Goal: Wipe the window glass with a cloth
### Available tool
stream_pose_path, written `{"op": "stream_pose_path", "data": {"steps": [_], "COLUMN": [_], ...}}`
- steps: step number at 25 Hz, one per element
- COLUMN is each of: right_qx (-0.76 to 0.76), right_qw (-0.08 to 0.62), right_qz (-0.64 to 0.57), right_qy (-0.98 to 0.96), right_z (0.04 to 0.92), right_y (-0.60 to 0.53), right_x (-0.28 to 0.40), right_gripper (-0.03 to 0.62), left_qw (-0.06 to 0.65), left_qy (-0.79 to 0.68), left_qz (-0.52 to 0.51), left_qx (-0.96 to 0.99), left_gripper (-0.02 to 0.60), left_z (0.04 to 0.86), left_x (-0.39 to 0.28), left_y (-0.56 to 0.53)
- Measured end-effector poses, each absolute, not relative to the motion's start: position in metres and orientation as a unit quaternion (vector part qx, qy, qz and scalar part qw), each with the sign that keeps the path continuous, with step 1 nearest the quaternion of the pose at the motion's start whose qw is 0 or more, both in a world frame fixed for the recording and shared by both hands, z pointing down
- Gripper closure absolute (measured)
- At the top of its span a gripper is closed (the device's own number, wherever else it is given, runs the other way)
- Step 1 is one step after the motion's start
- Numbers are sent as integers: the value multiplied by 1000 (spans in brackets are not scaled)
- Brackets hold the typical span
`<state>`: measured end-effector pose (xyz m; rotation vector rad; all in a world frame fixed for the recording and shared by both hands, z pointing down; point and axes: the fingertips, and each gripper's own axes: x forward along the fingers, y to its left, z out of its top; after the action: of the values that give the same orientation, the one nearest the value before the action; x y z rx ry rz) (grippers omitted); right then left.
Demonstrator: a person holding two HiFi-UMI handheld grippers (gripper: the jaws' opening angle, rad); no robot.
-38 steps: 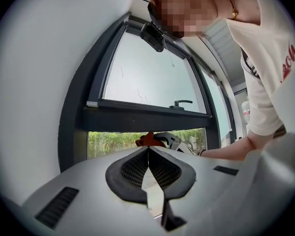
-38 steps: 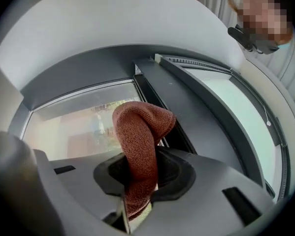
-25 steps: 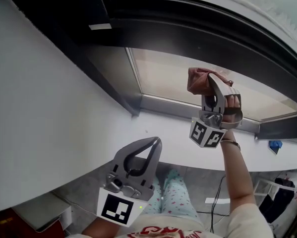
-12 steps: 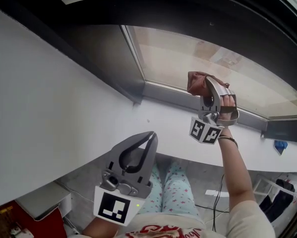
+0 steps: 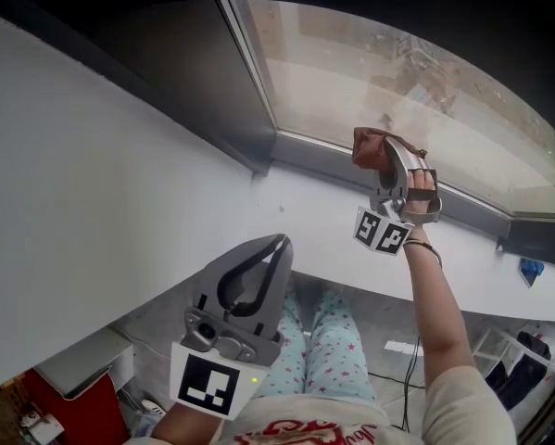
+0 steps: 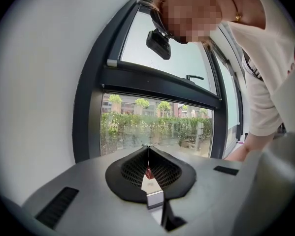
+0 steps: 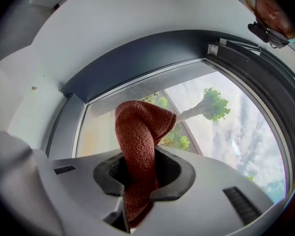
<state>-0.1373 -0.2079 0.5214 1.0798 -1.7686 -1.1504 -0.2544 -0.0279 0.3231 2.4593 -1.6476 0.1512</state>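
- A dark-framed window over a white sill (image 5: 323, 207) fills the far side.
- The right hand-held gripper (image 5: 381, 152) is clamped on the red cloth (image 7: 140, 136), held up at the lower edge of the glass (image 5: 397, 82).
- The cloth is bunched. Its long axis runs out of the jaws toward the glass, and the free end folds right.
- The left hand-held gripper (image 5: 277, 245) hangs near and low, jaws together, empty.
- I cannot tell whether the cloth touches the glass. Wiping looks barely begun.
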Motion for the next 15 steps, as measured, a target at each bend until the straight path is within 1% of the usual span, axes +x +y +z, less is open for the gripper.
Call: {"op": "stream_pose_path", "data": {"steps": [9, 15], "right_qx": [434, 412], "right_qw": [383, 421], "right_qz": [-422, -396], "right_qy": [-698, -705], "right_z": [549, 593], "right_y": [-208, -209], "right_x": [-136, -135], "right_gripper": [499, 499], "left_qw": [92, 96], "left_qy": [-560, -569], "left_qz": [55, 56], "left_qx": [822, 815], "left_gripper": [560, 560], "left_z": [328, 331], "left_x": [-258, -264], "left_y": [-29, -31]}}
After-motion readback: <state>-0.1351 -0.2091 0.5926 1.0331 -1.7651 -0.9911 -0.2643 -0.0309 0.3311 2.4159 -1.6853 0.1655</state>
